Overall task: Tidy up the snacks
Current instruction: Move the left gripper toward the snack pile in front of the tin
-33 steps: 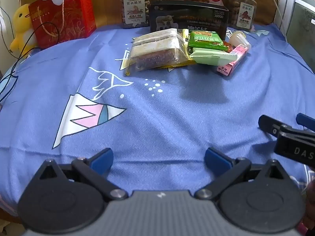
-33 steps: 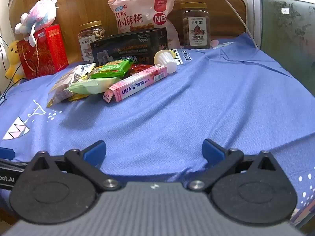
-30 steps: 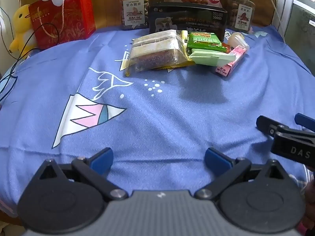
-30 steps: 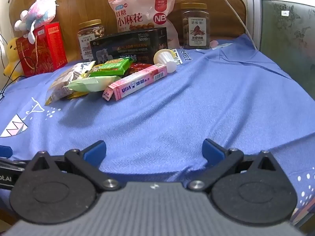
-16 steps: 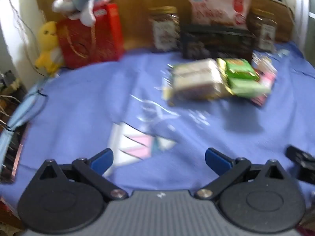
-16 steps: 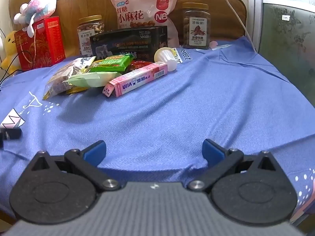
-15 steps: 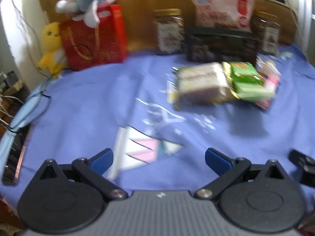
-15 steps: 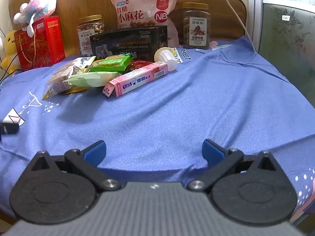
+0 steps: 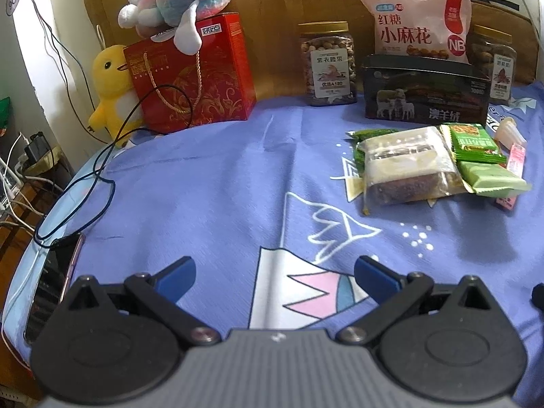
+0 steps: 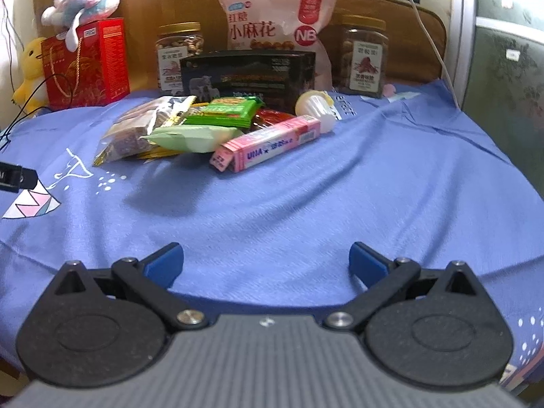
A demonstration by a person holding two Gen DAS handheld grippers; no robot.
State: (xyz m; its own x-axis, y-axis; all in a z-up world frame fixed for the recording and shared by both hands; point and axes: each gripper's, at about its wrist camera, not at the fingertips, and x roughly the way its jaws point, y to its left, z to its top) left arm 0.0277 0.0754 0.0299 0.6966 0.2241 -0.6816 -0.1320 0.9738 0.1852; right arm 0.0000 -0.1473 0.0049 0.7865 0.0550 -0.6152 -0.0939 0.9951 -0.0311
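Blue cloth with a printed boat covers the desk (image 10: 374, 176), and on it our loose snacks lie heaped just in front of a black box (image 10: 248, 74): a clear bag of cakes (image 9: 408, 166), a bright green packet (image 10: 226, 112), a pale green packet (image 10: 193, 137), a pink carton (image 10: 268, 144) and a small white cup (image 10: 314, 107). Jars and a large pink bag (image 10: 275, 20) stand along the wooden back behind them.

We hold our left gripper (image 9: 273, 273) low over the near cloth, its fingers spread wide and empty; it faces left of the heap, towards the red gift box (image 9: 190, 74). Our right gripper (image 10: 265, 260) is likewise spread and empty, well short of the pile and facing it squarely.

We judge that sorting has not begun and that the first reach is the step in hand. The pink carton lies nearest the right gripper and on the outer edge of the heap, so we would take it first. To do that well we should come in low, turn the wrist so the fingers straddle its narrow width, and close only once both pads flank it. The film packets are soft and may slide, so lift straight up.
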